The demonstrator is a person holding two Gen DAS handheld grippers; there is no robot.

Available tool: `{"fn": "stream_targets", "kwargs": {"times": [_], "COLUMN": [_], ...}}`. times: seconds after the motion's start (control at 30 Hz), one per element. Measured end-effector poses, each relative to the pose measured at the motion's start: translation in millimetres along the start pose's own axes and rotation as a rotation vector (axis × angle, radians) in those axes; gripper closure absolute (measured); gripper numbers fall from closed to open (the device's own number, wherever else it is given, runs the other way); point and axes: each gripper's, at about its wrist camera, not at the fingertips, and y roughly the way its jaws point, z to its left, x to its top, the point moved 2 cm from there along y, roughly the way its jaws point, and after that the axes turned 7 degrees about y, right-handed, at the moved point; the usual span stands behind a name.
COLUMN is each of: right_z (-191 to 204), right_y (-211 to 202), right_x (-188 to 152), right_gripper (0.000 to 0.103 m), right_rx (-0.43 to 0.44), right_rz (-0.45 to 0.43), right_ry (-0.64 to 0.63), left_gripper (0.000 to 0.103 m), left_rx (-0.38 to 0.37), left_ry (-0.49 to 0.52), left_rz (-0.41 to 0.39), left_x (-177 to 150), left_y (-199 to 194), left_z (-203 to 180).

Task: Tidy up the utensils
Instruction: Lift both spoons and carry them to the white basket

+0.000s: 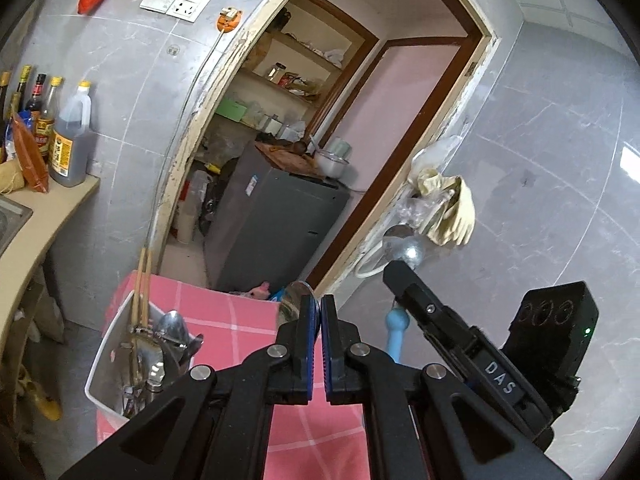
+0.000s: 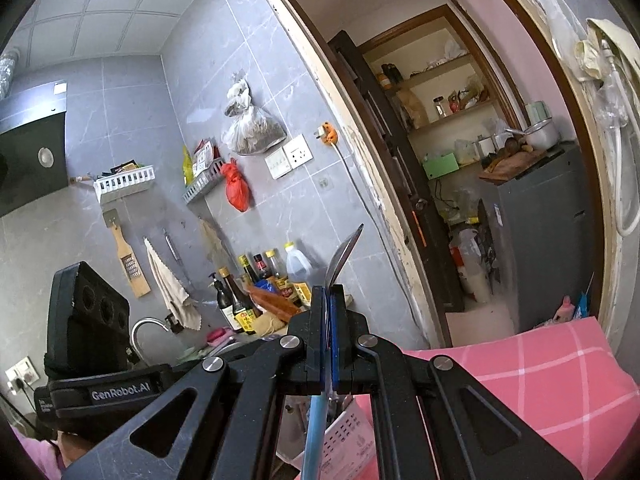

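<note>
My left gripper is shut on a metal spoon whose bowl sticks out past the fingertips, held above the pink checked tablecloth. My right gripper is shut on a blue-handled spoon: its metal bowl points up and its blue handle hangs down. The right gripper also shows in the left wrist view, with the same spoon's bowl and blue handle. A white utensil bin holds chopsticks and metal utensils; it shows below the right gripper too.
A counter with a sink edge and sauce bottles is at the left. An open doorway leads to a grey fridge and shelves. Gloves hang on the door frame. A tap and hanging racks line the tiled wall.
</note>
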Motion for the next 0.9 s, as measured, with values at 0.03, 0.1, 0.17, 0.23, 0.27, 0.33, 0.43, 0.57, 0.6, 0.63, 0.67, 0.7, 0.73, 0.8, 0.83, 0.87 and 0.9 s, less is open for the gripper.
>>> {"fn": "stream_targets", "kwargs": {"times": [0.03, 0.1, 0.17, 0.23, 0.27, 0.33, 0.43, 0.57, 0.6, 0.63, 0.67, 0.7, 0.73, 0.8, 0.83, 0.87, 0.9], "right_z": [0, 1, 1, 2, 3, 3, 3, 3, 3, 3, 1, 0, -3, -6, -9, -11, -12], "right_y": [0, 1, 2, 5, 6, 11, 20, 36, 40, 43, 50, 54, 61, 72, 79, 85, 89], "right_x": [1, 4, 7, 8, 9, 8, 5, -3, -6, -9, -13, -16, -21, -30, -36, -43, -47], "right_gripper": [0.101, 0.101, 0.101, 0.101, 0.101, 0.101, 0.101, 0.101, 0.101, 0.101, 0.101, 0.101, 0.101, 0.101, 0.101, 0.101, 0.101], "right_rx": [0.000, -0.001, 0.002, 0.004, 0.007, 0.014, 0.027, 0.057, 0.066, 0.071, 0.080, 0.085, 0.090, 0.095, 0.097, 0.098, 0.096], "right_rz": [-0.004, -0.011, -0.019, -0.023, -0.025, -0.028, -0.031, -0.027, -0.024, -0.022, -0.017, -0.013, -0.008, -0.004, -0.006, -0.008, -0.008], "right_ry": [0.000, -0.001, -0.001, -0.003, -0.001, 0.001, 0.012, 0.049, 0.060, 0.068, 0.087, 0.101, 0.124, 0.162, 0.185, 0.207, 0.217], "left_gripper": [0.099, 0.099, 0.099, 0.099, 0.099, 0.099, 0.099, 0.099, 0.099, 0.099, 0.099, 0.099, 0.099, 0.099, 0.099, 0.099, 0.099], "left_rx": [-0.008, -0.023, -0.034, -0.028, -0.025, -0.020, -0.001, 0.026, 0.029, 0.034, 0.041, 0.046, 0.050, 0.044, 0.042, 0.042, 0.041], "left_ry": [-0.004, -0.014, -0.023, -0.013, -0.009, -0.008, -0.002, -0.021, -0.027, -0.036, -0.043, -0.048, -0.056, -0.086, -0.103, -0.113, -0.122], "left_rz": [-0.007, -0.019, -0.031, -0.046, -0.051, -0.061, -0.072, -0.083, -0.084, -0.085, -0.088, -0.088, -0.088, -0.089, -0.090, -0.089, -0.088], "left_x": [2, 7, 12, 18, 21, 25, 28, 28, 27, 26, 24, 23, 21, 17, 14, 11, 9], "left_y": [-1, -3, -5, -8, -10, -13, -17, -20, -21, -20, -20, -19, -19, -18, -18, -17, -17], "left_z": [0, 0, 1, 2, 2, 5, 13, 30, 33, 38, 43, 47, 51, 61, 66, 70, 74]}}
